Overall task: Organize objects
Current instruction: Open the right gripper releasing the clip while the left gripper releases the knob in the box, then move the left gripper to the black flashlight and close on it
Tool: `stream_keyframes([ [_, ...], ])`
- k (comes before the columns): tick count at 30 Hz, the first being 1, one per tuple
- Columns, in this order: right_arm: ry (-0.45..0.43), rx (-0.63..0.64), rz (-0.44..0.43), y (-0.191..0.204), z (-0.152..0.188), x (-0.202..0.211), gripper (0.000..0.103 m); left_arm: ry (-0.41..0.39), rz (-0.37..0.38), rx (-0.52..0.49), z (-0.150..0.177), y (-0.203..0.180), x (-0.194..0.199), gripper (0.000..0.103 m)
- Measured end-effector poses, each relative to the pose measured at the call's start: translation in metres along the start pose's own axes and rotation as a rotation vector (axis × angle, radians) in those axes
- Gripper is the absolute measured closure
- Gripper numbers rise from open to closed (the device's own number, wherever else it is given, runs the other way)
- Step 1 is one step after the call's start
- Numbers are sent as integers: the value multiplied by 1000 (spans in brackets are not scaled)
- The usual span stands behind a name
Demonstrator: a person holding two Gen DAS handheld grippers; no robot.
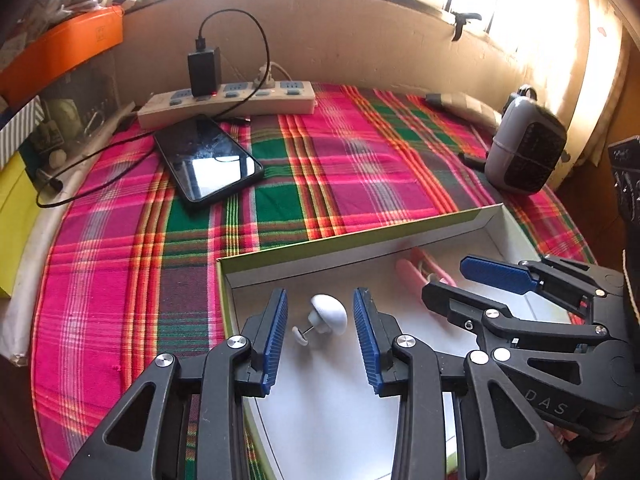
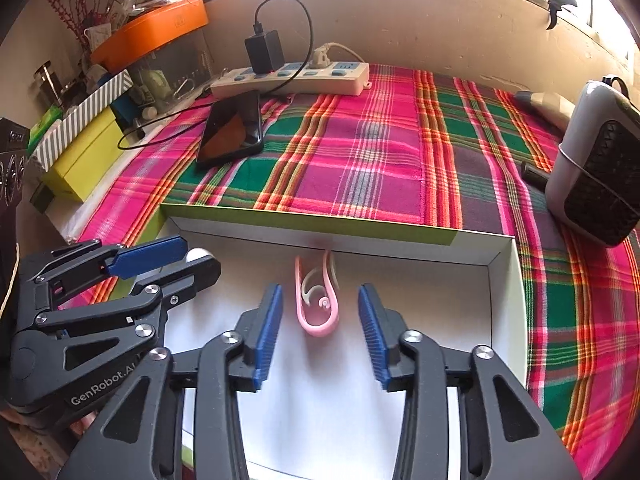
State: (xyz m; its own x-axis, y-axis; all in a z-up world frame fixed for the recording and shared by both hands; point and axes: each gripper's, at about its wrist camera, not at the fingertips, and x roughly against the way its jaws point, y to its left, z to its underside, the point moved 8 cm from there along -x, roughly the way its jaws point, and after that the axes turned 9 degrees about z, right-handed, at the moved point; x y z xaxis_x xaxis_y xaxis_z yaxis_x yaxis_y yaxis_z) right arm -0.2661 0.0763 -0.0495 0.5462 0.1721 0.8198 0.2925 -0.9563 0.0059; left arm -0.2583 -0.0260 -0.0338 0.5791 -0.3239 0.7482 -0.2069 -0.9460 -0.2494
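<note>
A shallow white box with green outer walls (image 1: pixel 360 236) (image 2: pixel 304 220) lies on the plaid cloth. Inside it a white mushroom-shaped knob with a pin (image 1: pixel 326 316) lies on its side, between the fingers of my open left gripper (image 1: pixel 320 336), untouched. A pink clip (image 2: pixel 316 300) (image 1: pixel 424 270) lies on the box floor between the fingers of my open right gripper (image 2: pixel 320 328), also untouched. The right gripper shows in the left wrist view (image 1: pixel 472 284), and the left one in the right wrist view (image 2: pixel 176 260), where it hides most of the knob.
A black phone (image 1: pixel 208 160) (image 2: pixel 234 128) lies on the cloth, cabled to a charger in a power strip (image 1: pixel 228 102) (image 2: pixel 292 76) at the back. A grey speaker-like device (image 1: pixel 524 148) (image 2: pixel 596 168) stands right. Boxes and an orange tray (image 2: pixel 152 32) crowd the left.
</note>
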Motion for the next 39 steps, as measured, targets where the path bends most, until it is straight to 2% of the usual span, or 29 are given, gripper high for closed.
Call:
stream_keyframes([
  [8,-36,-28,-11,-6,10,26,59,-52,-4,-5,7,2,33,70],
  [18,-119,-24,-14,-11,28,74,59,-103,1,12,33,13,76,70],
  [29,-164,-73,22,-34,73,108,59,-72,46,-32,83,13,96,70],
  [39,-147,-133,54,-57,114,117,59,-44,71,17,105,19,87,70],
])
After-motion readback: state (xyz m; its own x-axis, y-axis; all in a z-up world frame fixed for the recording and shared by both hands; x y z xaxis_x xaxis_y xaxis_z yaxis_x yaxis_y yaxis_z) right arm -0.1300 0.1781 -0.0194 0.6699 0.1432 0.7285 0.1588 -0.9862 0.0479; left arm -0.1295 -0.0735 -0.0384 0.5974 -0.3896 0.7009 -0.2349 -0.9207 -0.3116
